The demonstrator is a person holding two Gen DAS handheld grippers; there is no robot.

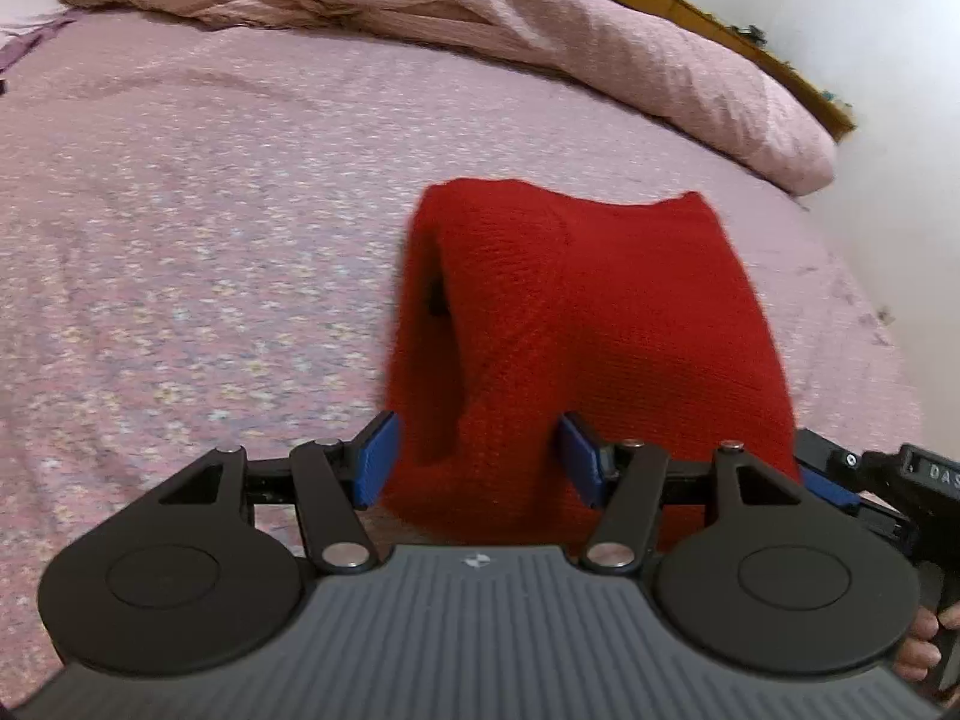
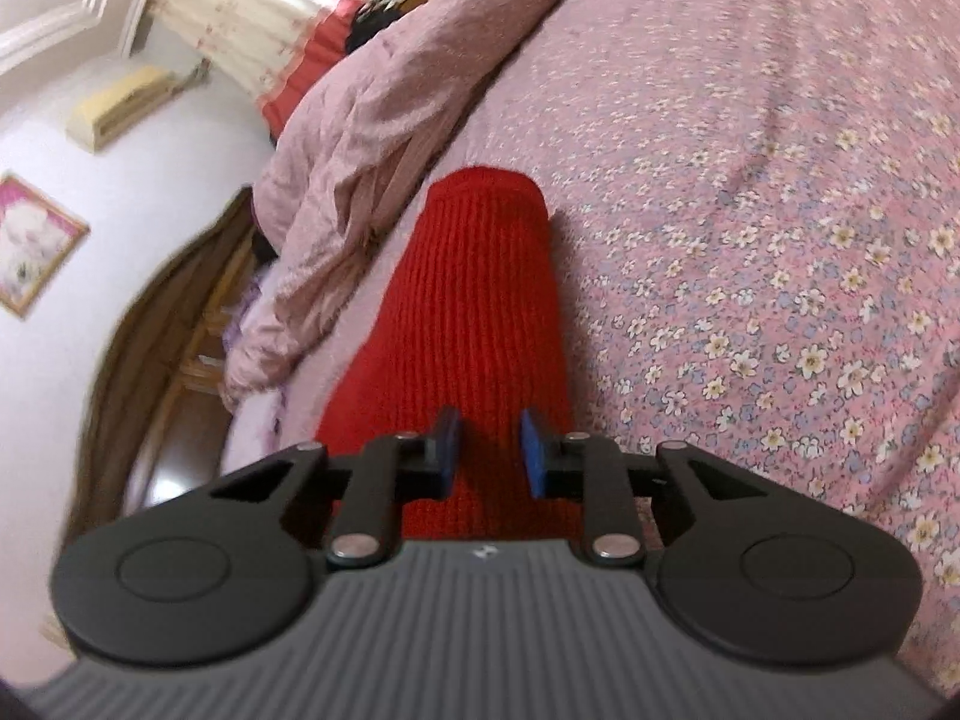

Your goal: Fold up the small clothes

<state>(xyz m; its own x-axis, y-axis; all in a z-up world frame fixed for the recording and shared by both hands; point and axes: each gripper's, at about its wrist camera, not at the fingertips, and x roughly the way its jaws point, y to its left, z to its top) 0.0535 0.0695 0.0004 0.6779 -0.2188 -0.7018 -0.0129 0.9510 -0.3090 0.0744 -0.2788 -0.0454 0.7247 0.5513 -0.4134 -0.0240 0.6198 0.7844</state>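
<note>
A red knit garment [image 1: 576,312] lies folded over on the pink floral bed sheet [image 1: 180,228]. My left gripper [image 1: 480,459] sits at its near edge with blue pads [image 1: 378,459] wide apart, red fabric between them but not pinched. The right gripper's black body [image 1: 900,486] shows at the garment's right edge. In the right wrist view the garment [image 2: 474,300] runs away from me as a long ribbed band. My right gripper [image 2: 489,450] is over its near end, pads [image 2: 534,450] apart with fabric between them.
A crumpled pink quilt [image 1: 540,42] lies along the far side of the bed and also shows in the right wrist view [image 2: 360,138]. A wooden headboard [image 2: 174,330] and white wall [image 2: 120,192] lie beyond it. The floral sheet [image 2: 780,240] spreads to the right.
</note>
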